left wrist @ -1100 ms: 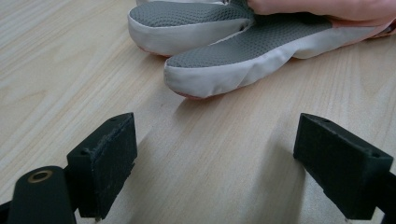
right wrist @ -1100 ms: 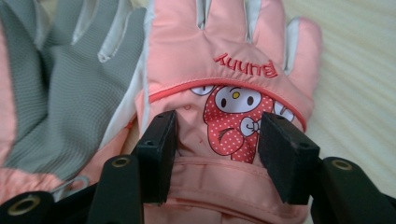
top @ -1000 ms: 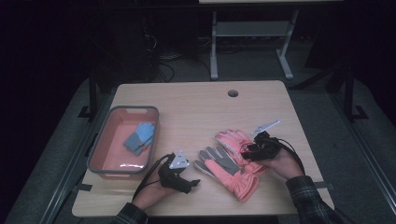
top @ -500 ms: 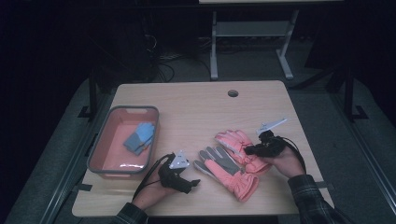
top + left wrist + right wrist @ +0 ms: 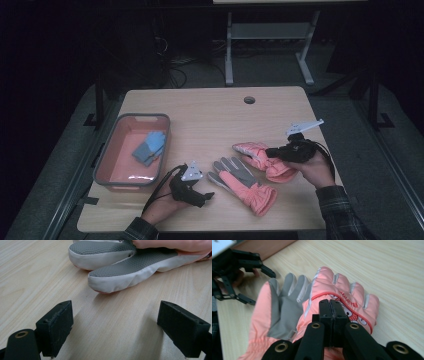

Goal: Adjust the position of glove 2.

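— What is seen on the table (image 5: 210,120)?
— Two pink gloves (image 5: 250,175) are laid right of the middle; the right hand-held gripper (image 5: 272,151) is closed on the farther one.
— And left?
— The left hand-held gripper (image 5: 207,195) is rested beside a tray (image 5: 107,160) with a blue glove (image 5: 149,146) inside.

Light wooden table (image 5: 210,112) with a round hole (image 5: 249,100) near the far edge. At left, a grey-rimmed pink tray (image 5: 102,162). Near right of middle, two pink gloves: palm-up glove (image 5: 242,182) beside the back-up glove (image 5: 262,157), touching.
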`<action>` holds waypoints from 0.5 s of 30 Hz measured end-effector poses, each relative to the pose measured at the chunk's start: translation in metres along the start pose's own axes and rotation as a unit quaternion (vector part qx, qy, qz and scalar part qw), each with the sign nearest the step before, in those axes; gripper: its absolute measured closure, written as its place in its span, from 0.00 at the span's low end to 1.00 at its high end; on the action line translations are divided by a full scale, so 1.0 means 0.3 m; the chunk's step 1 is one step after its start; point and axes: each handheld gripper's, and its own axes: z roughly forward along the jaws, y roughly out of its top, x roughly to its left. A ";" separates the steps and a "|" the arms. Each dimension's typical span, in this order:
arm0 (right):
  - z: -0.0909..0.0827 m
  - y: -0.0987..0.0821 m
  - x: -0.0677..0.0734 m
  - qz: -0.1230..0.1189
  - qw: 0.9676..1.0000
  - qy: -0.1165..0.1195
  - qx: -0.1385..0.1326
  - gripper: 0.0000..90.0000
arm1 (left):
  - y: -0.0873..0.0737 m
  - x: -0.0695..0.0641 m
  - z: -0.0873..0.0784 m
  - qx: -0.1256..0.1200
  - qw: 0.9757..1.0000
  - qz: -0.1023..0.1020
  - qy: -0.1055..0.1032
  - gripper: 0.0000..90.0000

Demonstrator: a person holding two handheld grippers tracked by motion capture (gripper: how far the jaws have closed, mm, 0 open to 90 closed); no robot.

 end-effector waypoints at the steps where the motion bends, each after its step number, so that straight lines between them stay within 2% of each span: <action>1: -0.006 0.004 0.005 0.000 1.000 0.001 -0.003 0.99 | 0.000 0.000 0.000 0.000 1.000 0.000 0.000 0.14; 7: -0.028 0.026 0.033 -0.016 0.999 0.011 -0.025 0.99 | 0.000 -0.001 0.001 -0.002 1.000 -0.002 0.000 0.14; 15: -0.046 0.058 0.115 -0.044 0.998 0.030 -0.044 0.99 | 0.000 -0.001 0.001 -0.002 1.000 -0.002 0.000 0.14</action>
